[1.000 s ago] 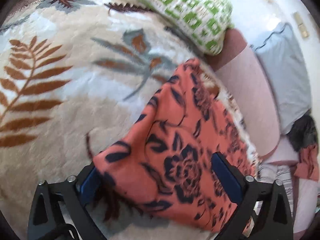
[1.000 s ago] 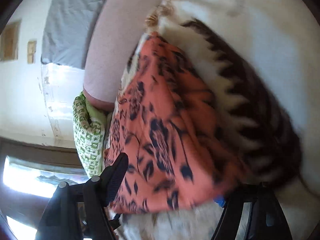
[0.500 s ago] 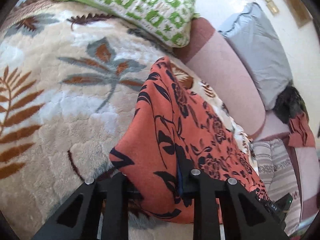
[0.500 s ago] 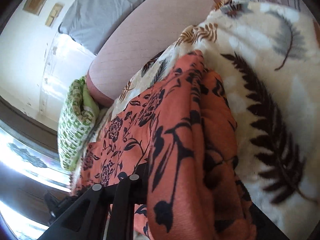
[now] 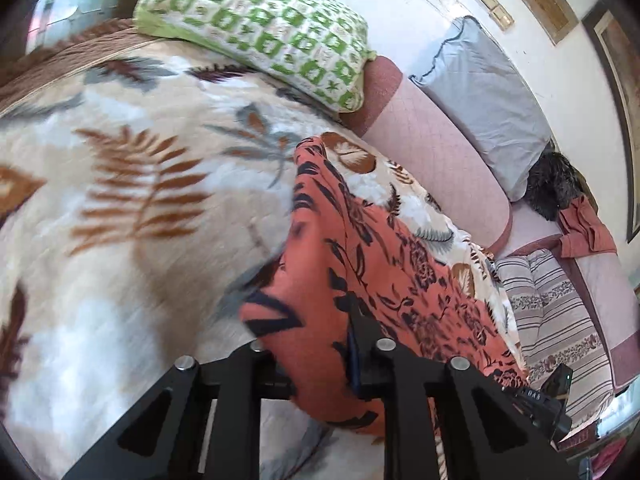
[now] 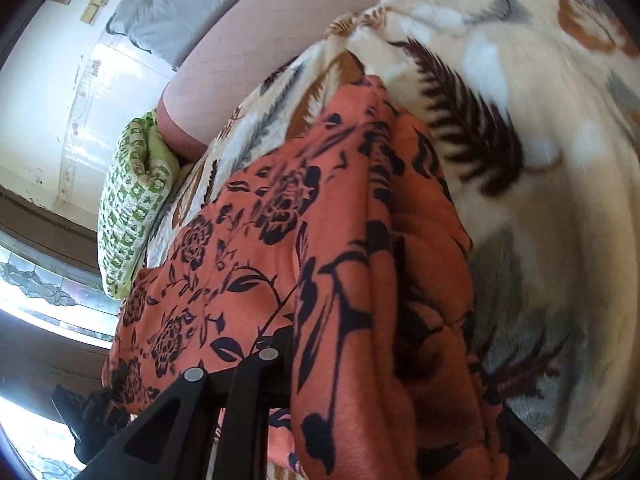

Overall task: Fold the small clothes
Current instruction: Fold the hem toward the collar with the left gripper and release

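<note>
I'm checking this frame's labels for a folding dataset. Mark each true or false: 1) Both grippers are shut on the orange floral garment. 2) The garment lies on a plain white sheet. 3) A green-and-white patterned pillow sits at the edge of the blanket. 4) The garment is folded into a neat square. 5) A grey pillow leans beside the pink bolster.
1) True: the left gripper and right gripper both pinch the orange floral garment.
2) False: it lies on a cream blanket with a leaf print.
3) True: the green-and-white pillow rests there.
4) False: it hangs stretched and bunched between the grippers.
5) True: the grey pillow adjoins the pink bolster.
</note>
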Available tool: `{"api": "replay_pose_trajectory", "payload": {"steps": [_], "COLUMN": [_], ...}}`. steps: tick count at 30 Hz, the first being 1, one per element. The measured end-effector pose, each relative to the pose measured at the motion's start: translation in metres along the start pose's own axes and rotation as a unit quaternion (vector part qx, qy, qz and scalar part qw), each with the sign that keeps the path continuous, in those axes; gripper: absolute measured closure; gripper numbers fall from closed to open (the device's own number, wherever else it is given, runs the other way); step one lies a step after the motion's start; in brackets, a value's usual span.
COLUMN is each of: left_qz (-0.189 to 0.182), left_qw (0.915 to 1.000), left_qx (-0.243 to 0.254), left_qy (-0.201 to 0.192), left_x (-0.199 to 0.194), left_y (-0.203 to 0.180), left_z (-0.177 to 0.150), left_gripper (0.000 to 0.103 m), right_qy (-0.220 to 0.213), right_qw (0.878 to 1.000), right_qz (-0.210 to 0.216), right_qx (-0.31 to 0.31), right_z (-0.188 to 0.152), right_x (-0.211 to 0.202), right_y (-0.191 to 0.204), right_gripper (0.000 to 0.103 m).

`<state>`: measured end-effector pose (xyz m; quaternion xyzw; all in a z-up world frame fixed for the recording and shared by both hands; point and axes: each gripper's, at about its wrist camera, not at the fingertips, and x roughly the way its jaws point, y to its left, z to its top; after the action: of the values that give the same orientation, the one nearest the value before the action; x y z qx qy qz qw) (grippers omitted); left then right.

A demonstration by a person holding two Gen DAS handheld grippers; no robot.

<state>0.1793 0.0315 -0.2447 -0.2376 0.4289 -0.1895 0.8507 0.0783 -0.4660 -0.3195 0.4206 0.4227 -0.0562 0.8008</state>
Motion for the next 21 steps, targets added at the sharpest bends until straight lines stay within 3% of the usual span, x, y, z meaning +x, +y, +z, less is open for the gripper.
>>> {"api": "replay_pose_trajectory", "payload": {"steps": [5, 11, 17, 21], "left_qz": [0.031, 0.041, 0.072, 0.112], "left_qw": [0.9995, 0.9991, 0.9971, 0.9924], "left_qx": [0.002, 0.011, -0.010, 0.010], "left_qy": [0.000, -0.001, -0.024, -0.050], "left_x": [0.002, -0.005, -0.038, -0.064], "left_y": [0.012, 0.009, 0.022, 0.019], "left_z": [-0.011, -0.006, 0.009, 0.023], "left_gripper": [0.089, 0.086, 0.074, 0.057], "right_qy": [0.009, 0.028, 0.049, 0.042], "right_qw": [1.000, 0.996, 0.992, 0.993], "right_qz": [0.024, 0.072, 0.095, 0.076], "right_qx": [0.008, 0.046, 0.073, 0.074], "right_z": [0.003, 0.000, 0.001, 0.001], "right_x": [0.007, 0.013, 0.012, -0.004], "right_y": [-0.014, -0.037, -0.043, -0.043], "right_gripper": [0.086, 0.083, 0.076, 0.068]}}
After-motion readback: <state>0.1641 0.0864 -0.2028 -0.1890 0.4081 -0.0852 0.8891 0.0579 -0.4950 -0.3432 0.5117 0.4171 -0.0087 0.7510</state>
